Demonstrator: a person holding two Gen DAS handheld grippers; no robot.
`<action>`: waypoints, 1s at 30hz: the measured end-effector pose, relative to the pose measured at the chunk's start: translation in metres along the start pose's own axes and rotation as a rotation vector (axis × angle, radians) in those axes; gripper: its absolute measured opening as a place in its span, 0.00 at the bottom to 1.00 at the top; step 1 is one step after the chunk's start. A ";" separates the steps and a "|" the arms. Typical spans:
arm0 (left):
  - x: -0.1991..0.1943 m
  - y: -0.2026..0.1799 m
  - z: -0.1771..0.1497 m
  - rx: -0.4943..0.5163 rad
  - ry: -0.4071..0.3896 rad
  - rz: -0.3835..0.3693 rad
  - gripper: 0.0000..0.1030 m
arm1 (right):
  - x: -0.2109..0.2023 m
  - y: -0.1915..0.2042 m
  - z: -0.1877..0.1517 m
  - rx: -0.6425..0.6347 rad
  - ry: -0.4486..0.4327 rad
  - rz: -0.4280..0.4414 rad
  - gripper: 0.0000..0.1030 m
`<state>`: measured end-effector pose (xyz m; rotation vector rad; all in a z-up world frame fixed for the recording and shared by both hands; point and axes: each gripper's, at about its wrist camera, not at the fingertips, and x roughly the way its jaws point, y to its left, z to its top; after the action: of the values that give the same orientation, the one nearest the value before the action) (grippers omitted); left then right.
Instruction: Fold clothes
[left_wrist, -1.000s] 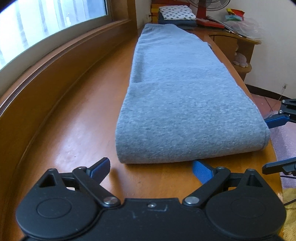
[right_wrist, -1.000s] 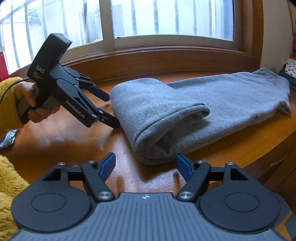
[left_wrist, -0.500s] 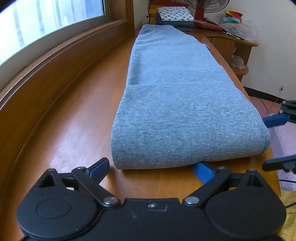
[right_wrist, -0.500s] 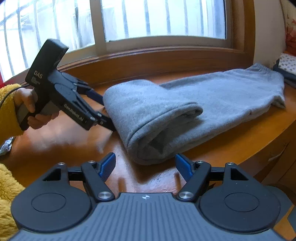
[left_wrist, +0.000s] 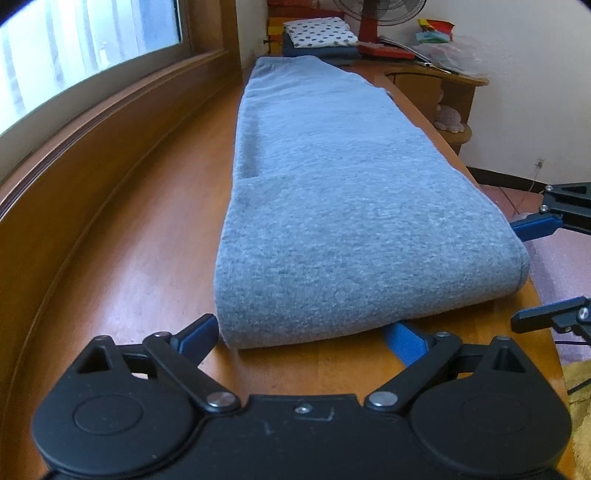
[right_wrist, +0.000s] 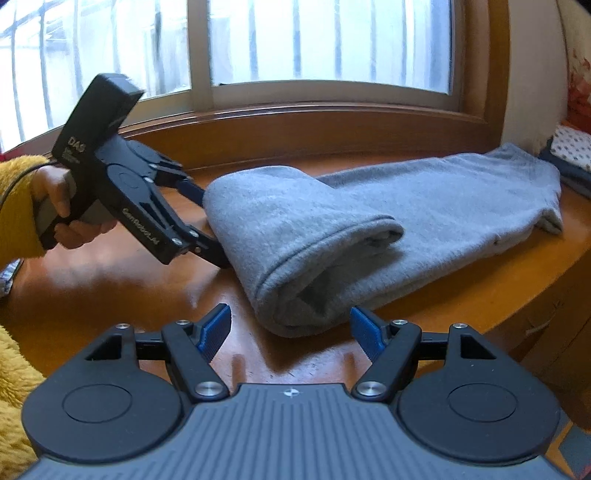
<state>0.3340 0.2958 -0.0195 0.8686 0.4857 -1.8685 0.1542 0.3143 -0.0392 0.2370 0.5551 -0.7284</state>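
Observation:
A grey fleece garment (left_wrist: 332, 192) lies lengthwise on the wooden table (left_wrist: 140, 258), doubled over at its near end into a thick fold (right_wrist: 295, 258). My left gripper (left_wrist: 301, 338) is open and low at that fold. One finger is beside the fold's left corner and the other is partly tucked under its edge. In the right wrist view the left gripper (right_wrist: 208, 225) touches the fold's end. My right gripper (right_wrist: 291, 326) is open just short of the fold's open side, nothing between its pads. The right gripper (left_wrist: 535, 269) shows at the table's right edge in the left wrist view.
A stack of folded clothes (left_wrist: 317, 35) topped by a dotted cloth sits at the far end, beside a red fan base (left_wrist: 369, 37) and plastic bags (left_wrist: 443, 51). A wooden window sill (left_wrist: 92, 122) runs along the left. A hand in a yellow fleece sleeve (right_wrist: 14, 206) holds the left gripper.
The left gripper has closed in on the fold, which now sits between its fingers. The right gripper has edged nearer the fold's side. Both stay open.

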 end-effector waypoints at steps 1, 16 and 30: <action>0.000 0.001 0.000 0.001 -0.001 -0.003 0.94 | 0.001 0.002 0.000 -0.014 -0.006 -0.002 0.72; -0.018 -0.003 0.005 -0.047 -0.049 -0.093 0.64 | -0.009 -0.014 0.015 0.068 0.005 0.037 0.21; -0.059 -0.031 0.073 -0.077 -0.044 -0.104 0.64 | -0.067 -0.083 0.014 0.537 -0.131 0.352 0.17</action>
<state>0.2957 0.2974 0.0721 0.7630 0.5813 -1.9463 0.0615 0.2866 0.0083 0.7612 0.1736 -0.5316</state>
